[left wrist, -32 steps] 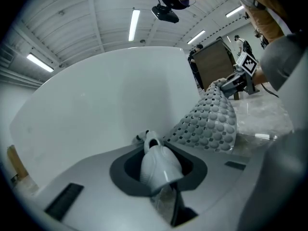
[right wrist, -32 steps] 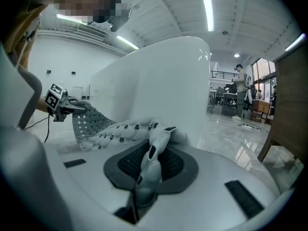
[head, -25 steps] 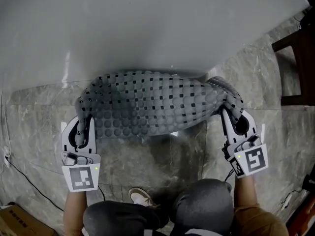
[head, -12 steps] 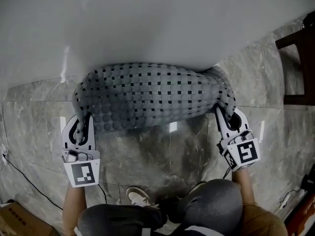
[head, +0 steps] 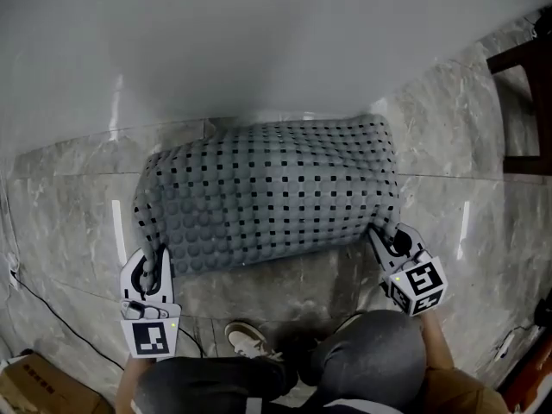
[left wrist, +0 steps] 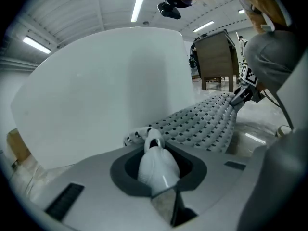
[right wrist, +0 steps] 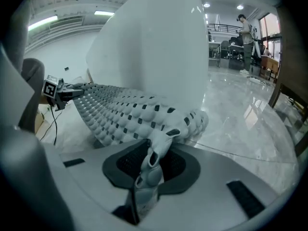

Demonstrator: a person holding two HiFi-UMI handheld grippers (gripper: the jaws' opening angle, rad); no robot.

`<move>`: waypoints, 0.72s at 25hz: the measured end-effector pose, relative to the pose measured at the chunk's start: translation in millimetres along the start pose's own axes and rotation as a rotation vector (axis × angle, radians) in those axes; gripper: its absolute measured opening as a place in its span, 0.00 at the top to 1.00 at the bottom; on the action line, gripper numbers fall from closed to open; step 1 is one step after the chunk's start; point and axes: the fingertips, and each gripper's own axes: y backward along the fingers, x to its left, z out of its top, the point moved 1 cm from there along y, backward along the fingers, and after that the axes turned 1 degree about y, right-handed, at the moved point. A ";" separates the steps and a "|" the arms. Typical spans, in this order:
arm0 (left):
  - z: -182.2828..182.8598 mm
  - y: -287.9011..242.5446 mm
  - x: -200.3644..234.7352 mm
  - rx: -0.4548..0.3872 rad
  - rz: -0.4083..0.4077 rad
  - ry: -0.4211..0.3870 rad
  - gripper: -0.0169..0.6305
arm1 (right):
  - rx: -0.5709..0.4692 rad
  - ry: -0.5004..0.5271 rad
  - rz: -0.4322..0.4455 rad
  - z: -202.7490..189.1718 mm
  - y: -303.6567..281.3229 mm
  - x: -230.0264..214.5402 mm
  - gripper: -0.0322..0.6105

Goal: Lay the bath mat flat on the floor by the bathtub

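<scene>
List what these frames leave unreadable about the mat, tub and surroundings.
- Head view: bathtub rim and inside, cut off by the top edge.
- Head view: floor under the bath mat, covered by the mat; whether its far edge rests down is unclear.
- Head view: cardboard box, cut by the corner.
- Right gripper view: distant person, too small for detail.

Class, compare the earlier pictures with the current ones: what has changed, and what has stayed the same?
The bath mat spread out flatter as the left gripper and right gripper pulled back toward the person, away from the bathtub. Unchanged: both stay shut on the mat's near corners.
</scene>
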 end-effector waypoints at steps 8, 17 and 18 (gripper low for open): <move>-43.6 -8.6 -23.0 0.072 0.005 0.063 0.88 | 0.051 0.040 -0.065 -20.3 -14.9 -7.9 0.83; -84.0 -31.8 -29.0 0.139 0.009 0.127 0.88 | 0.116 0.033 -0.075 -42.7 -27.8 1.4 0.81; -92.2 -26.6 -26.7 0.162 0.013 0.173 0.88 | 0.120 0.025 -0.076 -46.7 -27.9 -0.5 0.80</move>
